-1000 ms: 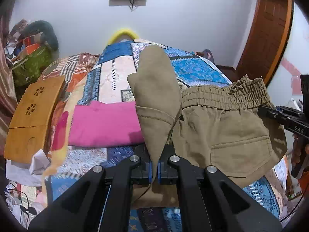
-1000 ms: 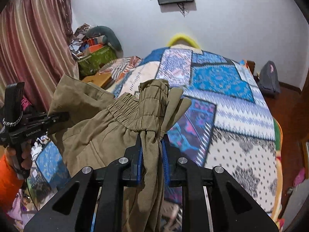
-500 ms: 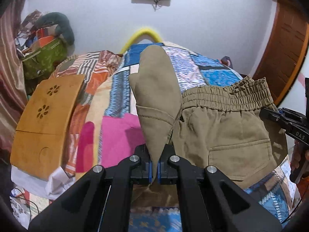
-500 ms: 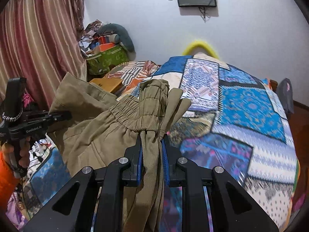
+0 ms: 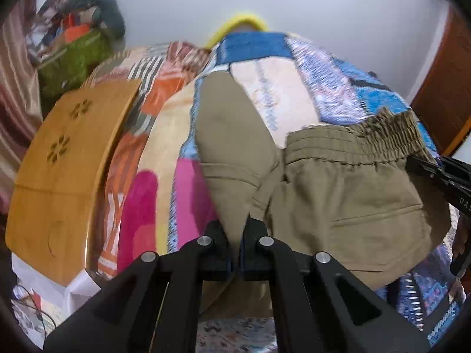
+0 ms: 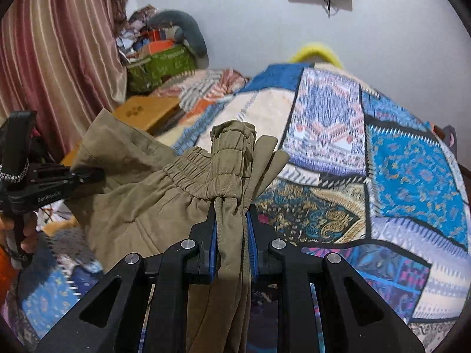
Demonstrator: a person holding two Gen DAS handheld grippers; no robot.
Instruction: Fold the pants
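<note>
A patchwork bedspread [image 6: 406, 158] fills the space ahead of both pairs of fingers, blue panels toward the right gripper's side and cream, orange and pink ones toward the left gripper's side. Striped curtains [image 6: 50, 53] hang far off to the left of the right gripper's fingers.

The khaki pants [image 5: 347, 200] are held up above the bedspread, stretched between the two grippers. In the left wrist view one leg end stands up straight ahead of the fingers, while the seat with its back pocket and gathered elastic waistband spreads away to their right. In the right wrist view the waistband bunches up just ahead of the fingers and the cloth runs off to their left.

A wooden board [image 5: 64, 176] with flower cut-outs lies well left of the left gripper's fingers, and a green box [image 6: 159, 67] of clutter sits beyond it by the wall.

The left gripper [image 5: 238, 253] has its fingers pressed together on a thin fold of the leg. The right gripper [image 6: 232, 235] pinches a thick bundle of waistband cloth between its blue pads [image 6: 212, 244], the fabric hanging down below them.
</note>
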